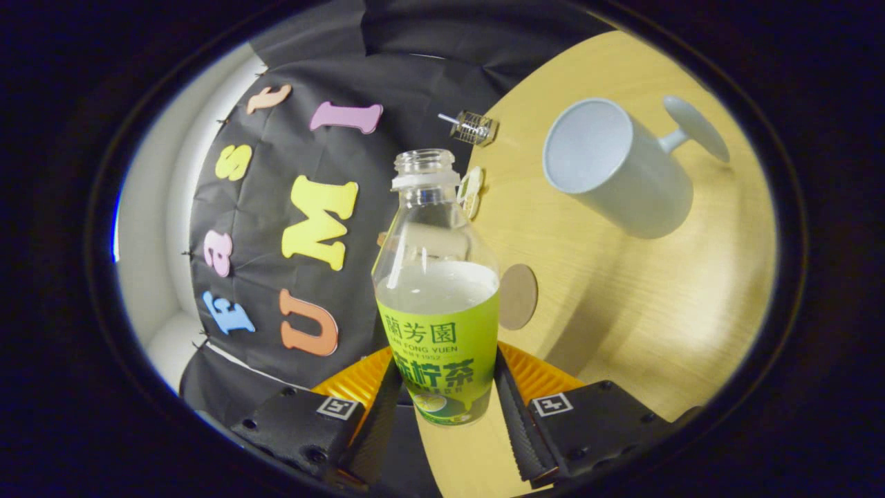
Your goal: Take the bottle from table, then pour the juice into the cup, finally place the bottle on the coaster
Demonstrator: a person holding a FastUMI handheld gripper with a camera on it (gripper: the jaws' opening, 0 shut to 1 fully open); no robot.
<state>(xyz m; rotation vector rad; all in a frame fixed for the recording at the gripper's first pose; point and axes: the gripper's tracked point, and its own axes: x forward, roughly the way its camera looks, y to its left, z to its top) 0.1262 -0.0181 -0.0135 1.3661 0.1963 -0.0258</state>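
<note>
A clear bottle [437, 297] with a green label and no cap sits between my fingers, with pale juice up to the label's top edge. My gripper [448, 394] is shut on the bottle, one finger pressing each side of the label. The whole view is rolled, so the wooden table [622, 311] looks tilted. Beyond the bottle to the right stands a pale grey cup [615, 166] with a handle, its open mouth facing me. A round brown coaster [517, 296] lies on the table just right of the bottle.
A small glass item with a metal stick [473, 126] and a pale ring-shaped object [471, 190] lie near the table's far edge by the black cloth wall [290, 207]. A white wall shows past the cloth.
</note>
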